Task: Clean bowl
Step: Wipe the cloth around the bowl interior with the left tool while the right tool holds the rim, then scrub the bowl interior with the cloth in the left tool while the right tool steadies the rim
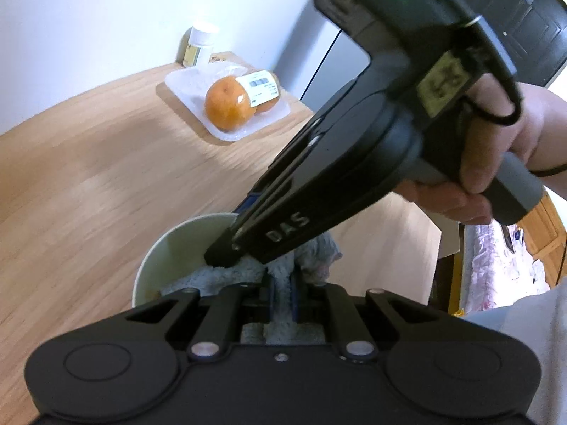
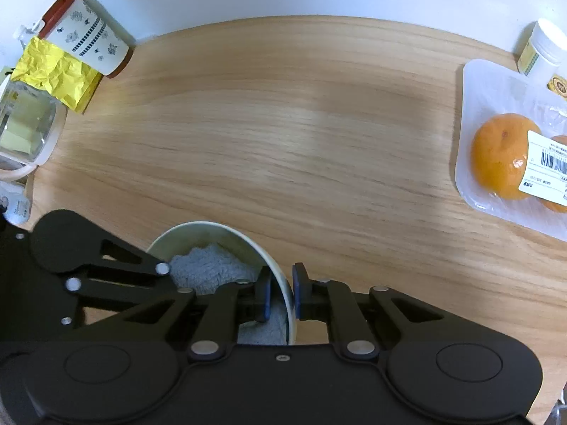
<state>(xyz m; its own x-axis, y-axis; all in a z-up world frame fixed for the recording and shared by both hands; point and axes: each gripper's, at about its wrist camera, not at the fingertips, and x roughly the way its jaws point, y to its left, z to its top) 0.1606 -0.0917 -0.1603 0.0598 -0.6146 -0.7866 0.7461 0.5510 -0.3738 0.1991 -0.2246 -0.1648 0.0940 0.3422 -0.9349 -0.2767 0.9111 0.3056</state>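
Observation:
A pale green bowl [image 1: 170, 248] stands on the wooden table near its front edge. My left gripper [image 1: 281, 297] is shut on a grey-blue cloth [image 1: 226, 274] and presses it inside the bowl. My right gripper [image 2: 281, 295] is shut on the bowl's rim [image 2: 283, 290], one finger inside and one outside. In the left wrist view the right gripper [image 1: 230, 248] reaches down into the bowl from the upper right, held by a hand. In the right wrist view the cloth [image 2: 205, 269] fills the bowl [image 2: 198, 228], with the left gripper's linkage over its left side.
A white tray [image 2: 496, 81] with wrapped oranges [image 2: 499, 166] and a white-capped jar [image 2: 542, 49] are at the far right. A patterned cup [image 2: 92, 39], yellow paper [image 2: 53, 67] and a clear jug [image 2: 24, 127] are at the far left. Bare table [image 2: 283, 124] lies between.

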